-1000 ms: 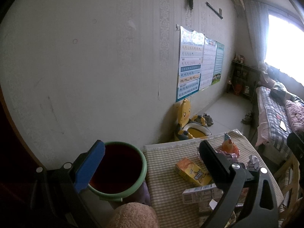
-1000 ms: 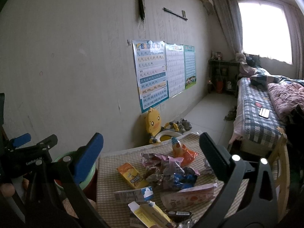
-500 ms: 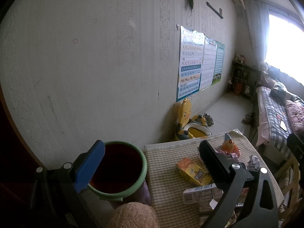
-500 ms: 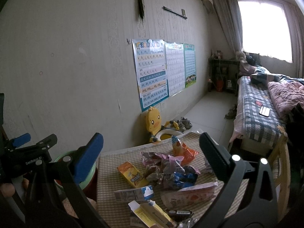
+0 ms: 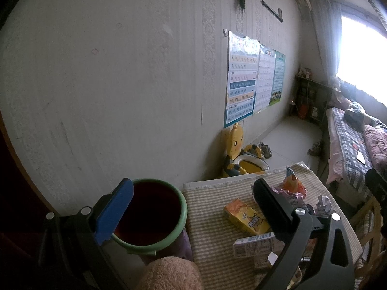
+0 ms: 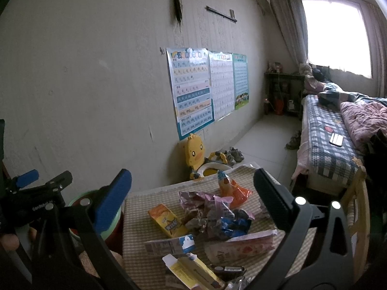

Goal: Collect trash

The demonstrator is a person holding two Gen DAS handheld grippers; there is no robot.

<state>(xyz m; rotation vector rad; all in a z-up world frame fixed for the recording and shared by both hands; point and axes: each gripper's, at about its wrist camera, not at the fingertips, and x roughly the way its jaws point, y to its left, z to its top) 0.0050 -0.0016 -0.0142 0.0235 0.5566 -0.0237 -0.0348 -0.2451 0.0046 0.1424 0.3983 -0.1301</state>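
Currently both claws are spread wide and hold nothing. Left claw (image 5: pixel 193 207) hangs above the seam between the green-rimmed round bin with the dark red inside (image 5: pixel 150 215) and the checked beige cloth on the counter (image 5: pixel 210 232); its blue-padded finger lies over the bin's near rim, its black finger over the litter. Right claw (image 6: pixel 191 193) looks straight over the heap.

Where the trash lies: all on the counter, right of the bin. From the right wrist view, the orange-yellow cardboard snack box (image 6: pixel 167 220) is the piece nearest the bin, long axis running from the bin-side far corner toward me and rightward, a diagonal across my line of sight. Behind it, a crumpled pile of pink and blue foil wrappers (image 6: pixel 212 212), an upright orange snack bag (image 6: pixel 229 188) at the far end, a flat pale pink pouch (image 6: pixel 241 244) and a white and blue carton (image 6: pixel 169 244) closer to me.

Judgement: the heap sits between the right claw's fingers and just below them, so the right is the better placed to pick. The left claw is nearer the bin than the trash. For the snack box I would turn the wrist so the fingers close across its narrow width. The bin lies to the left of the heap, just beside the counter edge, so the carry is a short leftward swing.
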